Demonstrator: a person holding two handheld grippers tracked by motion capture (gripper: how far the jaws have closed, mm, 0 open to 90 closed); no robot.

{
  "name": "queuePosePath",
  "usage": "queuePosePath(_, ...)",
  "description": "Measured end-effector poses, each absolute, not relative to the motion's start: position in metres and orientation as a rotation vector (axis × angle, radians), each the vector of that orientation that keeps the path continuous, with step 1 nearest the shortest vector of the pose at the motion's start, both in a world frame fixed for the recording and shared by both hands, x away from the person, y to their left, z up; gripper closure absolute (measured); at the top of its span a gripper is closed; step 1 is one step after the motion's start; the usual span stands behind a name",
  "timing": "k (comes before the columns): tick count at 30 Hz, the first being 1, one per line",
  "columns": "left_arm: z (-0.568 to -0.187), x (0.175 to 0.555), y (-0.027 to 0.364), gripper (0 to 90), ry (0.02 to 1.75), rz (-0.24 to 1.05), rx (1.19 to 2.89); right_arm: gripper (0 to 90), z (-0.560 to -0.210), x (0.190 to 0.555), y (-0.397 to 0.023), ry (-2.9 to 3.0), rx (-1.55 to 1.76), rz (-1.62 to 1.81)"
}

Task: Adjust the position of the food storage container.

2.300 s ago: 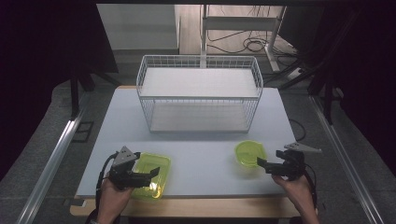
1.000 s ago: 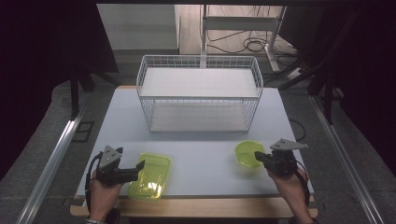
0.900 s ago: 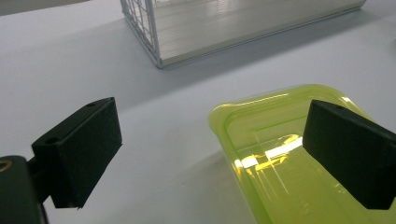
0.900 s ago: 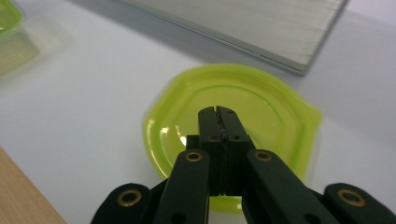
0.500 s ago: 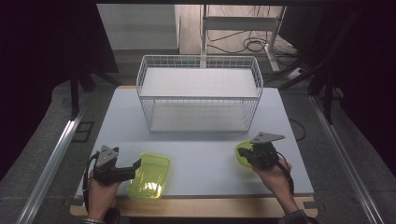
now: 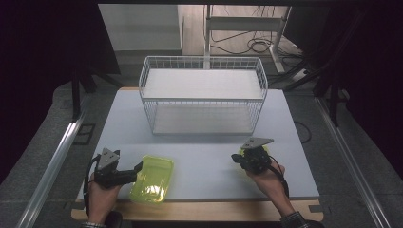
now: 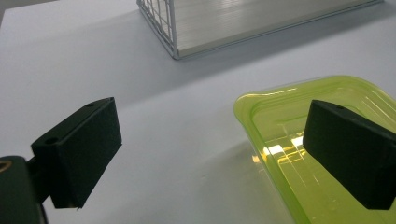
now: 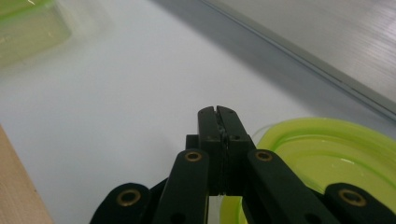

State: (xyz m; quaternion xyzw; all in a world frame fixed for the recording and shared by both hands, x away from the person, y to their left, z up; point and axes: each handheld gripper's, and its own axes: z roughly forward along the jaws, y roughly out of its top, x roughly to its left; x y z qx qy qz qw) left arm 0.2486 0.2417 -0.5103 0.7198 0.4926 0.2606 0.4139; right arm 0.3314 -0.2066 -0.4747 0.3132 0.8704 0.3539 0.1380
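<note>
We see two items on the pale grey tabletop (image 6: 209, 152): a translucent yellow-green rectangular plastic tray (image 6: 153, 178) at front left, and a translucent yellow-green round plastic bowl (image 8: 327, 158) at front right, before the white wire basket (image 6: 203, 95). We judge both light, thin-walled, fairly stiff and slick; take hold at the rim. The left tongs (image 7: 210, 154) stand wide open, straddling the tray's near rim. The right tongs (image 8: 218, 140) are pressed closed, apparently on the bowl's rim.
</note>
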Motion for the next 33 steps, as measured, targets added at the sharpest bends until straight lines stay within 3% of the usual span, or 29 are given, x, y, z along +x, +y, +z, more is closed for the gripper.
queuePosePath(33, -0.512, 0.247, 0.253, 5.3, 1.263, 0.674, 1.833, 88.6, -0.473, 0.348, -0.288, 2.341, 1.165, 1.005)
